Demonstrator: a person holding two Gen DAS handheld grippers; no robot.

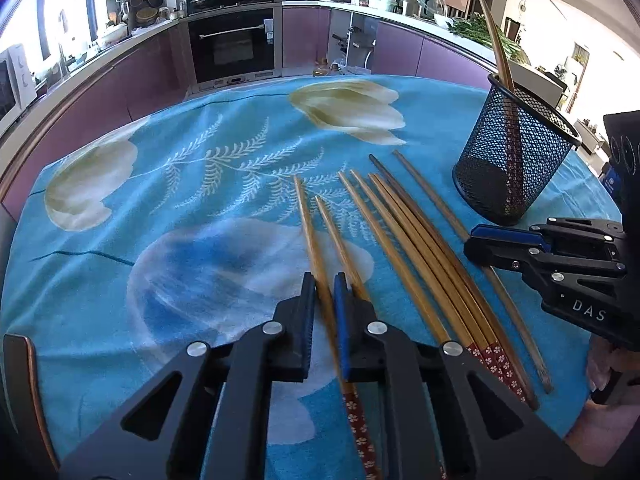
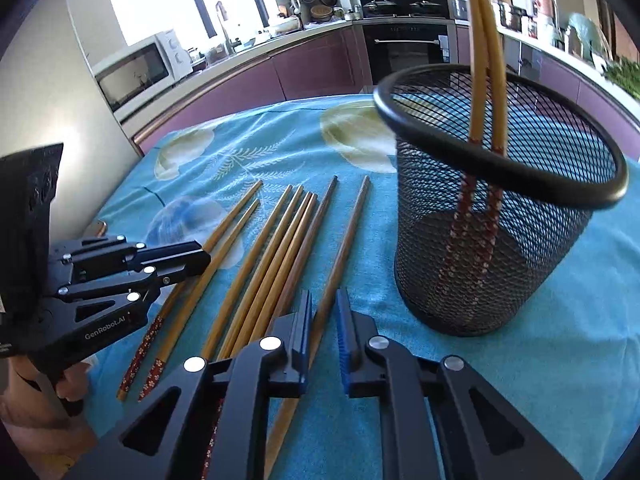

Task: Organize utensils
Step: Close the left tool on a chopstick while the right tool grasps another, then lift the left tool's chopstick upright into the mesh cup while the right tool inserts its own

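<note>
Several wooden chopsticks (image 1: 404,248) lie side by side on the blue flowered cloth; they also show in the right wrist view (image 2: 276,256). A black mesh cup (image 1: 512,156) stands at the right with two chopsticks (image 2: 482,80) upright in it; the cup also shows in the right wrist view (image 2: 500,208). My left gripper (image 1: 325,288) straddles the leftmost chopstick (image 1: 310,232), jaws narrowly apart around it. My right gripper (image 2: 323,308) straddles the rightmost dark chopstick (image 2: 340,248), jaws slightly apart. Each gripper shows in the other's view, the right (image 1: 492,244) and the left (image 2: 192,260).
The cloth-covered table (image 1: 180,184) ends at purple kitchen cabinets (image 1: 132,80) and an oven (image 1: 232,44) behind. A microwave (image 2: 136,72) stands on the counter at the left. A chair back (image 1: 24,392) shows at the table's near left edge.
</note>
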